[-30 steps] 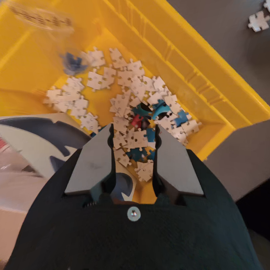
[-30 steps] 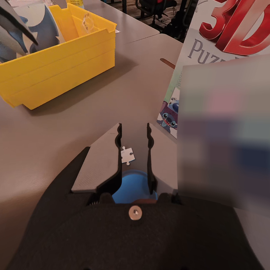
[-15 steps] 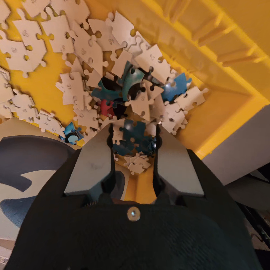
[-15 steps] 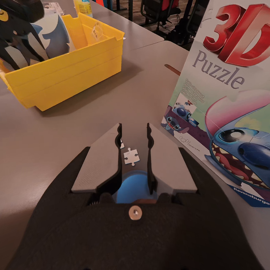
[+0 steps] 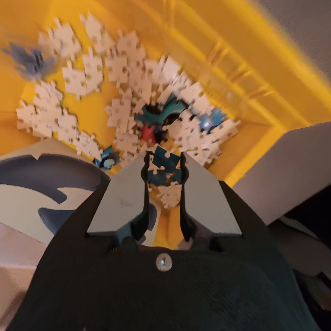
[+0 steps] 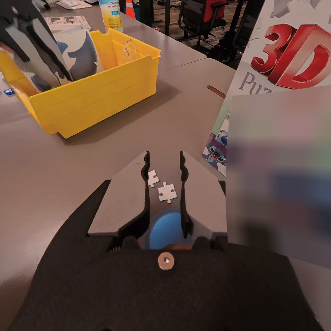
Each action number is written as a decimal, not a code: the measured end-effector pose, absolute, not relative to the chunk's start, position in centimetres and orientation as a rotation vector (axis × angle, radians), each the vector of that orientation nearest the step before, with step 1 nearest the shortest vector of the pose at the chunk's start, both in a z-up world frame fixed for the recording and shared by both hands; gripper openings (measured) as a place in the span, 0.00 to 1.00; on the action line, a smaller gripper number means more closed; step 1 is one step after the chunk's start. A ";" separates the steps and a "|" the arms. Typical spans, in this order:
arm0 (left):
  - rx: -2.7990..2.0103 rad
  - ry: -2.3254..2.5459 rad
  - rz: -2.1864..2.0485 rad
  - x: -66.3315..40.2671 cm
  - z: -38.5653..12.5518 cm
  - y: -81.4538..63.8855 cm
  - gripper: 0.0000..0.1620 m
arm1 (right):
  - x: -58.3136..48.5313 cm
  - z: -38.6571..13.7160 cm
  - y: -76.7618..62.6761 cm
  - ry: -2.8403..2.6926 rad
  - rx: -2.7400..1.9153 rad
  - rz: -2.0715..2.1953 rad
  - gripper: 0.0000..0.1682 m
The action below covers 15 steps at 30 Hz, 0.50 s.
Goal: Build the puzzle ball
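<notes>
Two grippers are seen, both with jaws parted and nothing gripped. The left gripper [image 5: 163, 157] is tilted down into the yellow bin [image 5: 223, 59], tips just above the heap of puzzle pieces [image 5: 125, 86]; a dark teal piece [image 5: 165, 158] is framed between the fingers, but contact cannot be told since the view is motion-blurred. Most pieces in the bin are lying white side up, with a few teal, blue and red ones near the bin's near corner. A curved printed sheet [image 5: 35, 188] in grey-blue and pale tones is propped inside the bin, at its left.

The right gripper [image 6: 163, 161] is held low over the grey table [image 6: 71, 170], well apart from the yellow bin [image 6: 100, 107] and pointed past its right end. Two loose white pieces [image 6: 167, 192] are lying on the table between its fingers, and a blue round disc [image 6: 165, 229] is seen below them, nearer the gripper body. A puzzle box [image 6: 268, 71] is stood upright right of the bin, partly mosaicked. Behind the bin, a bottle [image 6: 111, 14], papers [image 6: 68, 22], an orange cone [image 6: 130, 8] and office chairs [image 6: 198, 19] are visible.
</notes>
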<state>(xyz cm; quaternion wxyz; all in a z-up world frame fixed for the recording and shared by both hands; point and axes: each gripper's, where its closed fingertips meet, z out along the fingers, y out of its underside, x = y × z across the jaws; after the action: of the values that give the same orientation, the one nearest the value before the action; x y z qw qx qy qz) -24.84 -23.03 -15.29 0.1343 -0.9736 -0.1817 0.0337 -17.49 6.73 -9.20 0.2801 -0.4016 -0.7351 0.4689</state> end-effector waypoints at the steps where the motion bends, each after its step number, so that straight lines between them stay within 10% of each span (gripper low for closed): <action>1: -2.705 -0.478 0.033 -24.3 -13.7 -21.6 0.20 | -17.4 -9.2 6.5 -1.978 -1.074 1.266 0.18; 9: -1.526 0.110 -0.435 -14.8 2.9 -14.2 0.19 | -14.3 -8.2 0.8 -2.156 -0.946 1.558 0.18; 15: -1.200 0.263 -0.537 -11.8 5.2 -14.2 0.19 | -11.2 -6.9 -3.3 -2.265 -0.781 1.719 0.18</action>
<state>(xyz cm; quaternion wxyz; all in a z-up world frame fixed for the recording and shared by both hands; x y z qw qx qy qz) -11.79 -14.22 5.22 0.7837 -0.5560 0.1217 -0.2488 -11.17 -3.25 -6.89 0.0962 -0.2635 -0.7646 0.5802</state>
